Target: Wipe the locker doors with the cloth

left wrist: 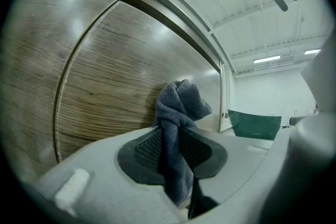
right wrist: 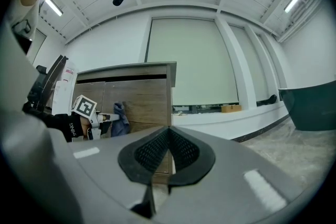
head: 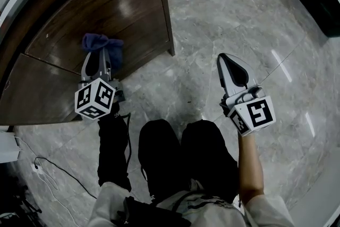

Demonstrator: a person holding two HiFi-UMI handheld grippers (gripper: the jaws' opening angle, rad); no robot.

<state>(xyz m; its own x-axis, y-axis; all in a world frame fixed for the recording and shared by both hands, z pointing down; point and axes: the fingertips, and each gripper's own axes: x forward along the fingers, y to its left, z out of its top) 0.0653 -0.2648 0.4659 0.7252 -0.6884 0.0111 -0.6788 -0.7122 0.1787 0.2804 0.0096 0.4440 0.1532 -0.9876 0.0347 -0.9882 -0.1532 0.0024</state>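
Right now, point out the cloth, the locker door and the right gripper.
cloth (left wrist: 178, 105): left gripper view, bunched top
locker door (head: 133, 2): head view, bare wood
right gripper (right wrist: 169, 131): right gripper view, touching fingertips

I see a soft, nubbly cloth (left wrist: 178, 107) and a wood-grain locker door (left wrist: 105, 76) with a sheen. The floor (head: 228, 18) looks like polished stone.
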